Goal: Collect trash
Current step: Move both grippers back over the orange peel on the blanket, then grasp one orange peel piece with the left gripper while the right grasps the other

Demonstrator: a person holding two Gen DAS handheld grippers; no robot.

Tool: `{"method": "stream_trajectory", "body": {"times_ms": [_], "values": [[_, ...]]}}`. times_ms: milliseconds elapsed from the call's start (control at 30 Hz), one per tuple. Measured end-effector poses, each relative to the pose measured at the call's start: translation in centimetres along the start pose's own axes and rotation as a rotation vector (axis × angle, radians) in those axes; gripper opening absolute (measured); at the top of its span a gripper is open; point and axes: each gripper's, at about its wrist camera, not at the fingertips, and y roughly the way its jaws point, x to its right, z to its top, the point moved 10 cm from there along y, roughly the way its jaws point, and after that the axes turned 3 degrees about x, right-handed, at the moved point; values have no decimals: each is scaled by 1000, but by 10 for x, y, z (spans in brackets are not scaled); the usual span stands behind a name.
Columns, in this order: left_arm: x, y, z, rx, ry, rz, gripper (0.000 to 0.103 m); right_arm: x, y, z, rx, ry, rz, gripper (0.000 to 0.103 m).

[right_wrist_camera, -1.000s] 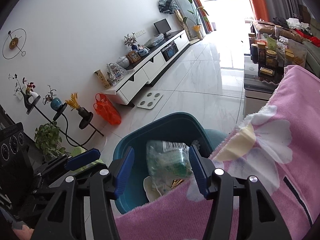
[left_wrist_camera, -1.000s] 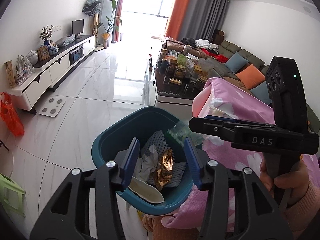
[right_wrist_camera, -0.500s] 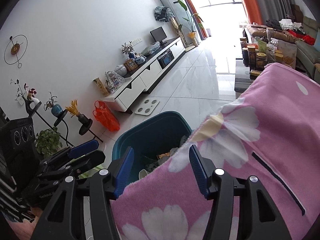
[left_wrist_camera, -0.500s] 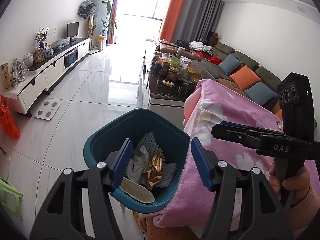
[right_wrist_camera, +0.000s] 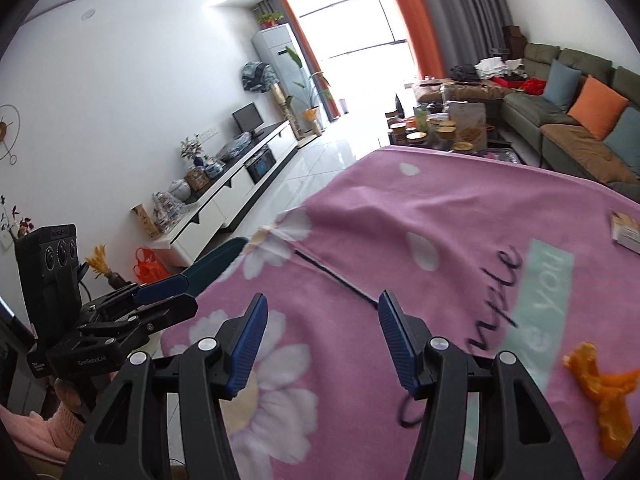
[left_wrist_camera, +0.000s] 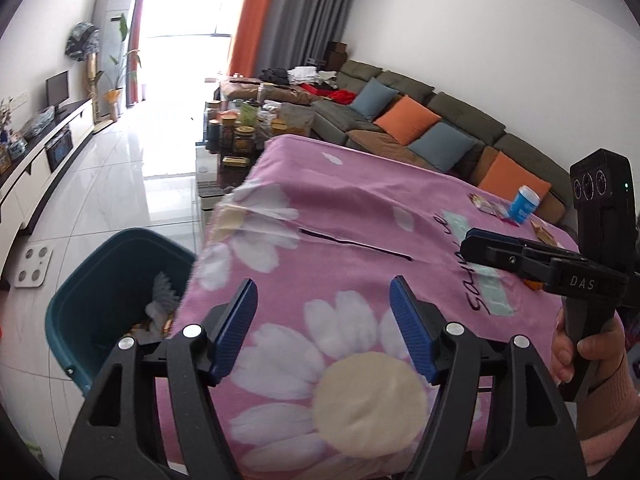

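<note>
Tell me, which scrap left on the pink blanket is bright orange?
The crumpled orange peel, nearest the right hand-held gripper; the blue cup and the wrappers aren't orange.

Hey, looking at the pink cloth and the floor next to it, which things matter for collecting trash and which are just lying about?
For the job:
- teal bin, trash already inside
- orange peel
- blue-and-white cup
- wrappers
- small box

Just lying about:
- floral pink cloth
- jars
- sofa cushions
- floor scale
</note>
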Motion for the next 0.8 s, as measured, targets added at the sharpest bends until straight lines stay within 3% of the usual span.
{"method": "stream_trajectory", "body": {"times_ms": [400, 567, 800], "values": [[139, 61, -18, -110, 185, -194, 68, 143, -98, -33, 115, 216, -263, 55], [176, 81, -25, -147, 240, -237, 68, 174, -113, -49, 127, 286, -290, 55], [211, 102, -30, -182, 295, -260, 67, 175, -102, -64, 69, 274, -268, 55]]}}
